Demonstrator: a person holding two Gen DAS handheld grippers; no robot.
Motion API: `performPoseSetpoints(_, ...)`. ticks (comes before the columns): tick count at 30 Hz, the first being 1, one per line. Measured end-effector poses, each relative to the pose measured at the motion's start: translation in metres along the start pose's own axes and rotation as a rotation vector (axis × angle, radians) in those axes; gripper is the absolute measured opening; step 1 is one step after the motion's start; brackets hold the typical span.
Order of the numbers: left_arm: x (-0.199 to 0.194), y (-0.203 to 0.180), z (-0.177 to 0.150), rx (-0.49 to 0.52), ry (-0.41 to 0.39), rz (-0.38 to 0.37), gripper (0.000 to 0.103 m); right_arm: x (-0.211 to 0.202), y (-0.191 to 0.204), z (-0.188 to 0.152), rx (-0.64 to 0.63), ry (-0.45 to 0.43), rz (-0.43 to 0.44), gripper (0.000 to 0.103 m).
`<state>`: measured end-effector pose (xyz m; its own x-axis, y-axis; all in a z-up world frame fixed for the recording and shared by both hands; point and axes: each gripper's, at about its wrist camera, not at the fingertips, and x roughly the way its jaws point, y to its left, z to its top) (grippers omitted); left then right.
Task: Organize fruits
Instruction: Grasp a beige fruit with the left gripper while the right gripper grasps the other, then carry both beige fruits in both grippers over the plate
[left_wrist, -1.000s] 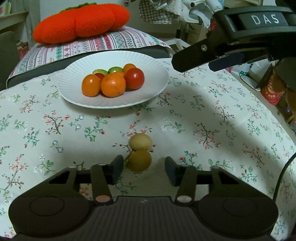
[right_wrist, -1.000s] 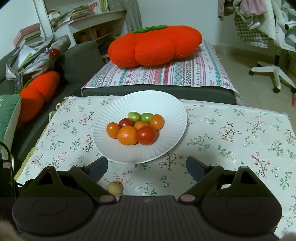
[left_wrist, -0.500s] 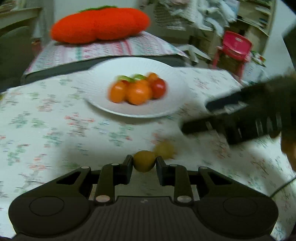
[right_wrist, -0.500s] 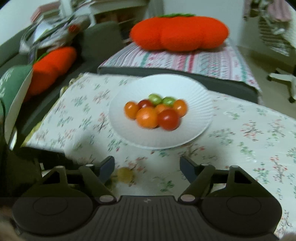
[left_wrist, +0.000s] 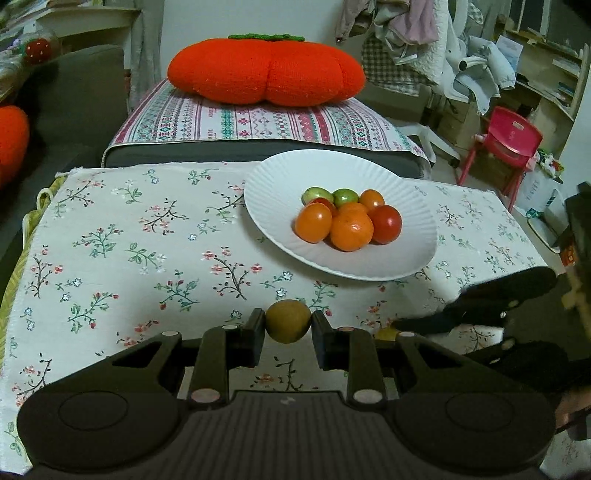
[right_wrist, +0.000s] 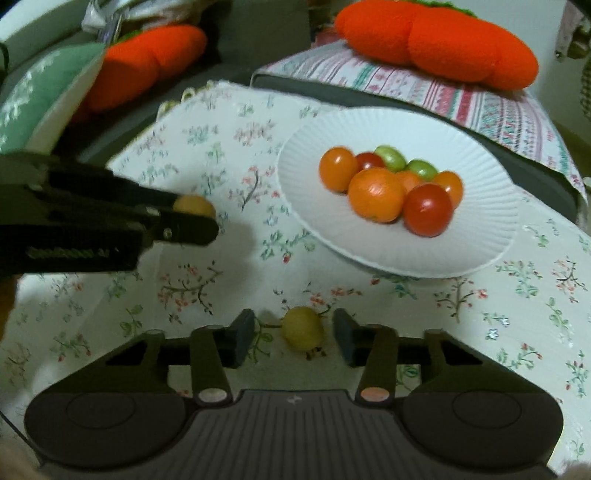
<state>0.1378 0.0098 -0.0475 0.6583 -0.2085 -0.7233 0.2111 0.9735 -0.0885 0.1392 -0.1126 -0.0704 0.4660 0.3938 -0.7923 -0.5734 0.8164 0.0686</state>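
the floral tablecloth (left_wrist: 122, 236) covers the whole work surface, and the white paper plate (left_wrist: 410, 266) on it is the landmark for everything else. in the left wrist view the plate lies ahead and to the right of the gripper; in the right wrist view it lies ahead and slightly right as well, its near rim not far beyond the fingertips.

on the plate sits a heap of small fruit: a mandarin (left_wrist: 351, 229) at the front, an orange tomato (left_wrist: 313, 222) to its left, a red tomato (left_wrist: 386, 223) to its right, and two green ones at the back.

the left gripper (left_wrist: 288, 329) is clamped on a brown round fruit (left_wrist: 288, 321), a finger pressed to each side, held above the cloth on the near side of the plate. from the right wrist view the same fruit (right_wrist: 194, 205) shows at the tip of that gripper, left of the plate and apart from it.

the right gripper (right_wrist: 294, 334) has its jaws apart, a clear gap on each side of a yellow-green round fruit (right_wrist: 302, 328) that rests on the cloth just short of the plate's near rim. the fruit is round, so no long axis matters.

judgement: the right gripper need only close, since its fruit is already centred between the fingers, while the left carries its load forward and right to the plate. both fruits lie about equally near the plate, so the two arms may crowd one another over the rim.
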Motion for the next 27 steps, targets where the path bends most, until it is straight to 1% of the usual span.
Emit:
performPoseSetpoints(1,0.0,0.0,0.0,-0.001,-0.001,0.002,0.01,0.003,0.003,0.0,-0.012,0.017,-0.016,0.021)
performPoseSetpoints(3,-0.002,0.003,0.0,-0.007,-0.005,0.0,0.01,0.0,0.006,0.001,-0.019,0.025,-0.031,0.021)
performPoseSetpoints(8,-0.006,0.006,0.002,-0.017,-0.023,-0.007,0.01,-0.03,0.003,0.007,0.009,-0.04,-0.006,0.021)
performPoseSetpoints(10,-0.007,0.006,0.003,-0.02,-0.028,-0.009,0.01,-0.039,-0.001,0.006,0.021,-0.055,-0.009,0.021)
performPoseSetpoints(13,-0.009,0.005,0.003,-0.02,-0.034,-0.014,0.01,-0.047,-0.008,0.005,0.04,-0.064,-0.02,0.021)
performPoseSetpoints(20,-0.011,0.006,0.007,-0.029,-0.057,-0.019,0.01,-0.062,-0.018,0.007,0.059,-0.112,-0.015,0.021)
performPoseSetpoints(24,-0.012,0.009,0.013,-0.044,-0.089,-0.021,0.01,-0.065,-0.027,0.008,0.081,-0.127,-0.039,0.021)
performPoseSetpoints(27,-0.01,0.013,0.018,-0.071,-0.116,-0.049,0.01,-0.066,-0.036,0.009,0.115,-0.148,-0.064,0.021)
